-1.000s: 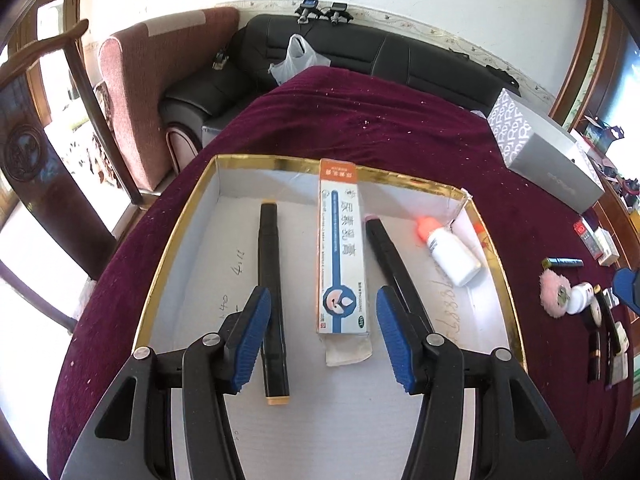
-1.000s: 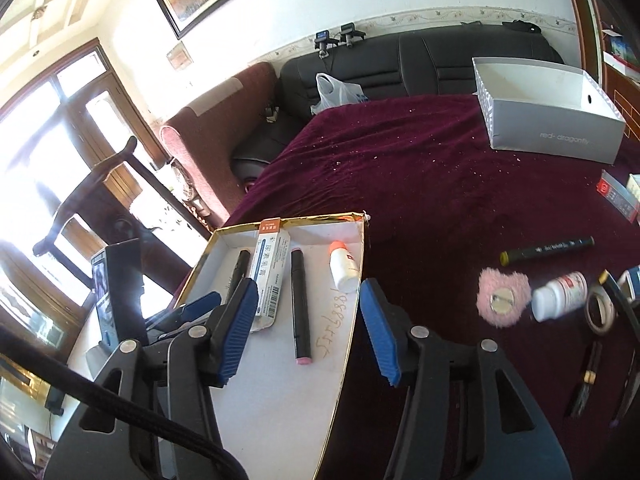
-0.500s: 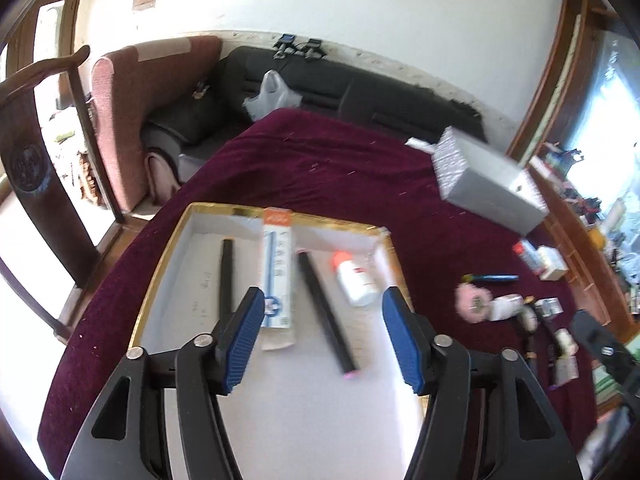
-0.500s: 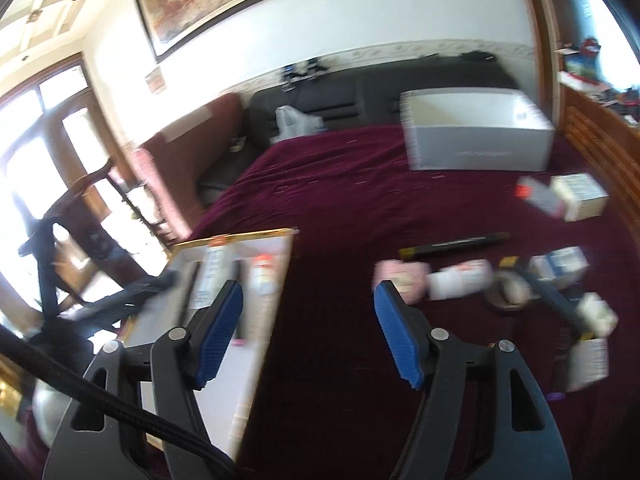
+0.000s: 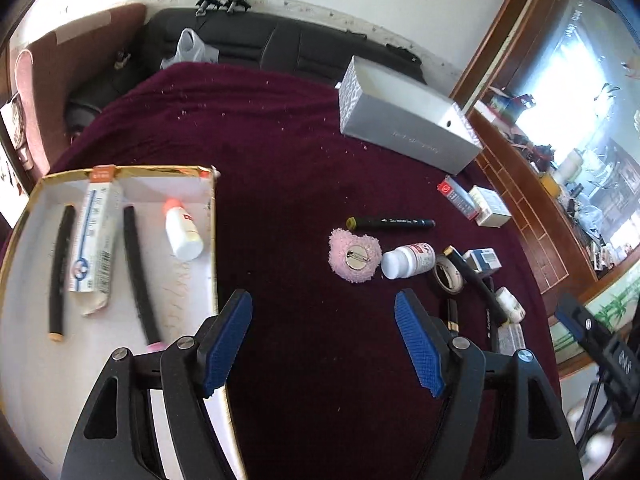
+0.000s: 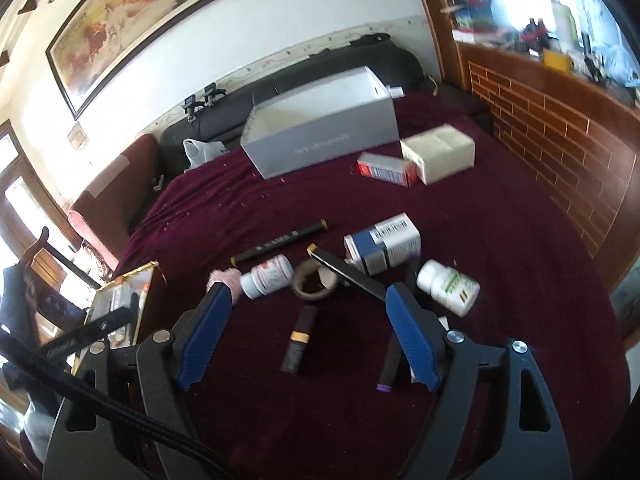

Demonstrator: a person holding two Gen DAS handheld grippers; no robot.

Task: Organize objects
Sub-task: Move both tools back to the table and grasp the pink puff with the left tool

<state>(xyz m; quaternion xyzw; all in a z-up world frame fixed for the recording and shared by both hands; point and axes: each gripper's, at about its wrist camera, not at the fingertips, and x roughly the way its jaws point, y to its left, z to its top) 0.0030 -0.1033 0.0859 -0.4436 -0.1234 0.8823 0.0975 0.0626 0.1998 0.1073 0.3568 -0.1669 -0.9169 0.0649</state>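
Beyond the table: long black leather sofa (image 5: 280,50) against the white wall, white plastic bag (image 5: 188,50) resting on its seat. Above, large dark-framed painting (image 6: 132,28). At right, brown brick-patterned counter (image 6: 560,128), cluttered on top.

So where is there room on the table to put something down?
The big bare patch of cloth lies between the tray, the grey box and the pink puff. The tray's near end is bare too. It is crowded right of the puff: bottles, tape, pens, small boxes.
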